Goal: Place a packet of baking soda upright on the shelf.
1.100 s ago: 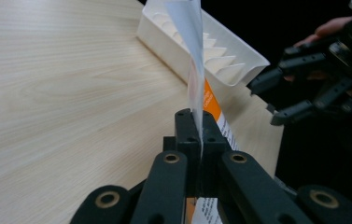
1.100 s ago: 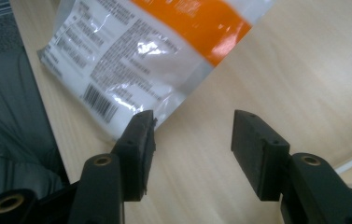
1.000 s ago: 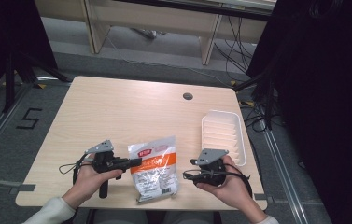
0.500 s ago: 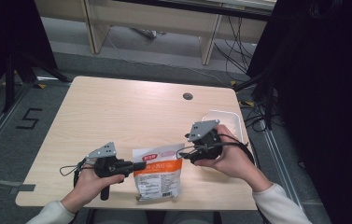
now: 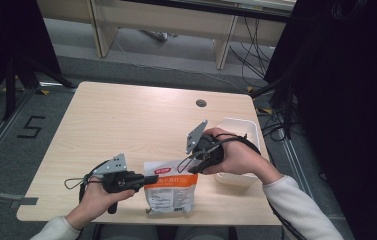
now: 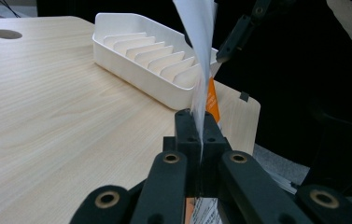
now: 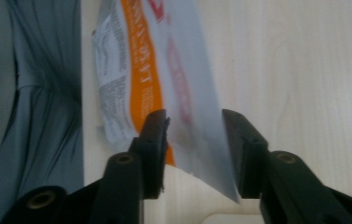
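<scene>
Here the wooden table (image 5: 126, 120) stands on grey floor (image 5: 6, 150) — white tray (image 5: 236, 127) at its right edge. The left gripper (image 6: 200, 140) is closed on the pouch (image 5: 170, 192); the right gripper (image 7: 194, 130) stays apart — its jaws open above the pouch.

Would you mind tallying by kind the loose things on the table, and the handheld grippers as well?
Printed white-and-orange pouch: 1
White ribbed tray: 1
Handheld grippers: 2, the left gripper shut on the pouch's edge, the right gripper open with its jaws either side of the pouch
Total: 4
</scene>
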A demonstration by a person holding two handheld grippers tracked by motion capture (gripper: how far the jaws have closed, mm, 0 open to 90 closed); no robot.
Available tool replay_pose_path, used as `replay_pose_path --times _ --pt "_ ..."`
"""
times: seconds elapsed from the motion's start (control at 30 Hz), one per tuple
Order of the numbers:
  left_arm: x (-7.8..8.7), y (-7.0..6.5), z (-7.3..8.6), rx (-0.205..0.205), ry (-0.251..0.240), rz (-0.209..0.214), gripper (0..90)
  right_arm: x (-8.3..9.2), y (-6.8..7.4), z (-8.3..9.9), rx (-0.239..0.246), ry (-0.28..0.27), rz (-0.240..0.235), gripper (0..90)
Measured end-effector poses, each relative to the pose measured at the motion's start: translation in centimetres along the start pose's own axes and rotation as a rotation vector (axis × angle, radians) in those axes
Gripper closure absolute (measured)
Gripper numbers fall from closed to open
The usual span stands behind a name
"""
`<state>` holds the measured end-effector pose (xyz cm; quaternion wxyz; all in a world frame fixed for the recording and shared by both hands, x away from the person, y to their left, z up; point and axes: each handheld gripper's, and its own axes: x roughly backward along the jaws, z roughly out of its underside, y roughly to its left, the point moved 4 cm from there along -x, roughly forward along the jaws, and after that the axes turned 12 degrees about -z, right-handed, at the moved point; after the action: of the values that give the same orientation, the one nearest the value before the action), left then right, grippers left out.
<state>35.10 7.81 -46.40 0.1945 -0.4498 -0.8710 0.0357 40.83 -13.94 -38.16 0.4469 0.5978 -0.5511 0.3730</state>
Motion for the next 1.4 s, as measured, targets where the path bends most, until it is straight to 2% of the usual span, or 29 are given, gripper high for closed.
replay_pose_path --times 0.03,0.07,0.1,0.13,0.17,0.23,0.27,0.3,0.33,0.37,0.47,0.5,0.57,0.67,0.73,0.77,0.9,1.0,1.03,1.07,1.1,1.13,1.17,1.2,1.27,1.3,1.37,1.4 --pt "0.0 -0.1 0.0 -0.005 -0.006 0.004 89.1 -0.1 0.3 0.0 -0.031 0.020 -0.009 64.3" --pt "0.0 -0.1 0.0 -0.011 -0.007 0.006 89.1 -0.1 0.3 0.0 -0.031 0.020 -0.009 67.9" --pt "0.0 -0.2 -0.1 -0.016 -0.006 0.003 89.1 -0.4 0.5 0.0 -0.019 0.043 -0.028 75.3" --pt "0.0 -0.2 -0.1 -0.016 -0.008 0.004 89.1 -0.6 0.2 -0.2 0.055 0.040 -0.044 77.2" --pt "0.0 -0.2 -0.1 -0.016 -0.008 0.004 89.1 -0.6 0.2 -0.2 0.055 0.040 -0.044 77.2" --pt "0.0 -0.3 0.0 -0.015 -0.009 0.003 89.1 -0.6 0.7 -0.1 0.007 0.091 -0.046 82.8" --pt "0.0 -0.3 0.0 -0.016 -0.012 0.005 89.1 -0.7 0.5 -0.2 0.050 0.093 -0.059 84.6" --pt "0.0 -0.3 0.0 -0.016 -0.012 0.005 89.1 -0.7 0.5 -0.2 0.050 0.093 -0.059 84.6" --pt "-0.1 -0.3 -0.1 -0.023 -0.019 0.016 89.1 -0.7 0.8 0.0 0.014 0.119 -0.069 89.9" --pt "-0.1 -0.3 -0.1 -0.023 -0.019 0.016 89.1 -0.9 0.7 -0.1 0.048 0.118 -0.079 89.9" --pt "0.0 -0.4 -0.1 -0.050 -0.018 0.001 89.0 -0.9 0.7 -0.1 0.032 0.123 -0.082 90.0" --pt "0.0 -0.4 -0.1 -0.051 -0.018 -0.005 89.0 -0.8 1.0 -0.1 -0.008 0.126 -0.085 90.0" --pt "0.0 -0.5 -0.1 -0.069 -0.016 -0.004 89.0 -0.7 1.0 -0.1 -0.013 0.127 -0.092 90.0" --pt "0.0 -0.5 -0.1 -0.069 -0.019 -0.004 88.9 -0.6 1.0 -0.1 -0.007 0.131 -0.106 90.0" --pt "0.0 -0.6 0.0 -0.064 -0.022 -0.003 88.5 -0.5 1.1 -0.2 0.023 0.141 -0.121 90.0" --pt "0.0 -0.6 0.1 -0.079 -0.013 -0.016 88.1 -0.4 1.4 -0.3 0.006 0.153 -0.125 90.0" --pt "0.0 -0.6 0.2 -0.098 0.000 -0.032 86.3 -0.2 1.3 -0.6 0.017 0.161 -0.126 90.0" --pt "-0.1 -0.6 0.4 -0.114 0.019 -0.030 75.5 0.2 1.3 -0.8 -0.010 0.164 -0.126 90.0" --pt "-0.1 -0.6 0.7 -0.124 0.036 -0.040 70.3 0.2 0.8 -0.9 0.045 0.148 -0.137 90.0" --pt "0.0 -0.6 1.0 -0.126 0.050 -0.063 66.3 0.4 0.9 -0.9 0.037 0.155 -0.141 90.0" --pt "0.0 -0.5 1.2 -0.141 0.056 -0.060 62.0 0.5 1.0 -0.9 0.007 0.160 -0.136 90.0" --pt "0.0 -0.5 1.2 -0.141 0.056 -0.060 56.2 0.5 1.0 -0.9 0.007 0.160 -0.136 90.0" --pt "0.1 -0.5 1.3 -0.138 0.062 -0.074 49.9 0.6 1.1 -1.1 0.006 0.156 -0.139 90.0" --pt "0.5 -0.4 1.6 -0.156 0.074 -0.102 45.1 0.7 1.0 -1.2 0.019 0.156 -0.141 90.0" --pt "0.8 -0.4 1.8 -0.154 0.068 -0.108 37.8 0.9 0.9 -1.3 0.022 0.162 -0.137 90.0" --pt "1.5 -0.2 2.3 -0.153 0.074 -0.144 34.9 1.1 1.1 -1.3 0.004 0.171 -0.138 90.0" --pt "2.0 0.0 2.4 -0.166 0.072 -0.157 29.3 1.2 1.0 -1.4 0.019 0.172 -0.141 90.0" --pt "2.5 0.2 2.7 -0.172 0.072 -0.174 29.3 1.2 0.8 -1.6 0.054 0.161 -0.141 90.0"
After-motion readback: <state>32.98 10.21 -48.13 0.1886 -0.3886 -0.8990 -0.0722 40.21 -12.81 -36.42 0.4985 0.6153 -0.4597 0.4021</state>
